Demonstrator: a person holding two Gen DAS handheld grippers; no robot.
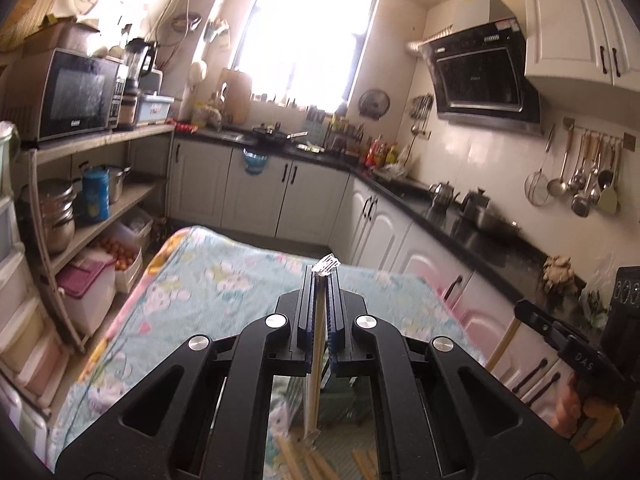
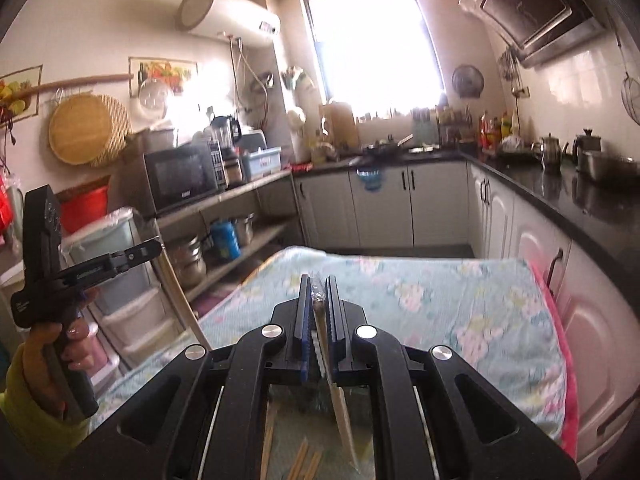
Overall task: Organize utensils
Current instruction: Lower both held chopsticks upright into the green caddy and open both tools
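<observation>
Both grippers are loaded and up off the tabletop [image 1: 224, 280], the one with the flowery blue cloth. The left gripper [image 1: 321, 276] has its jaws clamped on a single chopstick [image 1: 316, 360] in a clear wrapper; the crinkly end of the wrapper pokes out just past the tips at the centre of the left wrist frame, and the stick hangs down through the gap toward the bottom edge. The right gripper [image 2: 319, 284] is closed on a knife [image 2: 340, 408]: dark handle pinched between the jaws, pale blade slanting down toward the lower middle of the right wrist frame.

Each camera also catches the other tool at its edge. In the left view the right one sits at the lower right with a hand on it, and in the right view the left one is at the left edge, held by a hand in a yellow-green sleeve.

As for progress, I'd call it early to middling. There's a scatter of loose chopsticks [image 2: 304, 460] lying on the cloth along the bottom of both frames, seen past the gripper bodies, so plenty is left to sort. I can't see any holder or tray for the two held pieces, so where they're headed is anyone's guess.
</observation>
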